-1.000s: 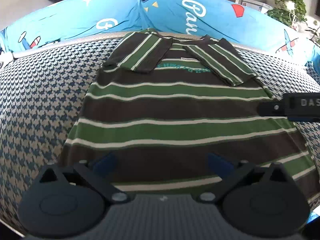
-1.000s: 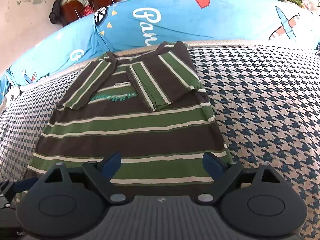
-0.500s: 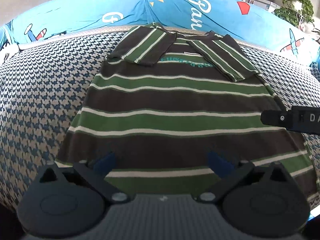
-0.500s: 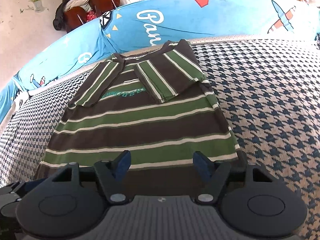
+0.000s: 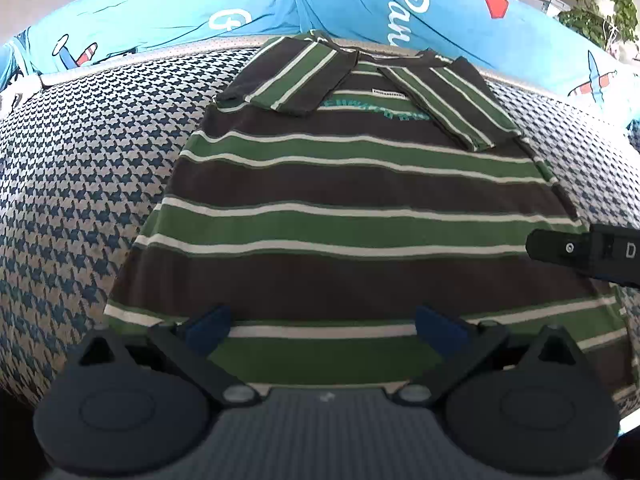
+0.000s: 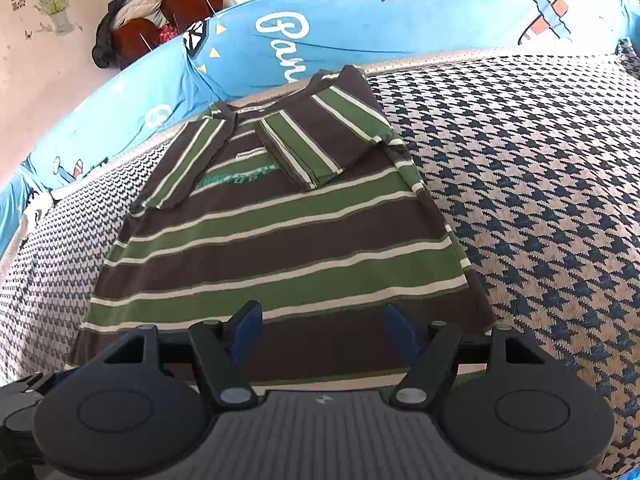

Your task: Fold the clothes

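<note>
Blue-and-beige houndstooth woven cover [image 5: 92,168] spreads over the whole padded bed-like base; it fills most of both wrist views. Behind it runs a bright blue printed cushion wall [image 5: 420,12] with white script lettering, small triangles and aeroplane motifs.

Brown, green and white striped short-sleeved T-shirt [image 5: 352,216] lies flat on the houndstooth cover, front up, collar toward the blue cushion wall, hem toward the cameras. Both sleeves are folded inward over the chest, partly covering teal chest lettering [image 5: 376,111]; the words cannot be read. A small white label shows just below the collar.

Left gripper [image 5: 326,326], black with blue pads, hovers over the hem band of the shirt. Its jaws stand spread wide, with shirt fabric beneath the gap; whether the pads touch the cloth cannot be told.

Right gripper [image 6: 322,326], same build, sits over the hem near the shirt's right corner. Its jaws are parted, narrower than the left pair, nothing pinched between them. Its black side also shows at the right edge of the left wrist view.

Far background, right wrist view: dark wooden chairs [image 6: 176,12] draped with clothing. Left wrist view: leafy green potted plant [image 5: 600,8] at upper right.
</note>
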The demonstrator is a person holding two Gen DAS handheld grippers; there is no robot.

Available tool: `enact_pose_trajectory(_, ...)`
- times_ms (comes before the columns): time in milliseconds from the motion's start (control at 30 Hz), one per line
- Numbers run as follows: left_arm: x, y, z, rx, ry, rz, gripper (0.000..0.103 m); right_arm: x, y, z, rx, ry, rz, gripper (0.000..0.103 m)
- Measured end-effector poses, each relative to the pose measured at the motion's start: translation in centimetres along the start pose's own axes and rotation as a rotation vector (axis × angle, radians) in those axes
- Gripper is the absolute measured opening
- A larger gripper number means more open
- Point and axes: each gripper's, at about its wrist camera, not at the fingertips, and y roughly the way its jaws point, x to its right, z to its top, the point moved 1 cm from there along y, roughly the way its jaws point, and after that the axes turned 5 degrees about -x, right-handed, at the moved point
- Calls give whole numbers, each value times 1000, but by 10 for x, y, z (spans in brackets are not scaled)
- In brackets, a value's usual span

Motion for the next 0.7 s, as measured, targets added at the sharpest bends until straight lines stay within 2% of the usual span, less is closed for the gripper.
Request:
enact_pose_trajectory(233,8,5,-5,-1,48,42,103,-3,8,-3,-19,-24,-33,70)
enact_pose_trajectory(700,6,9,-5,-6,56,51,103,-4,10,-13,17,-68,-42,71)
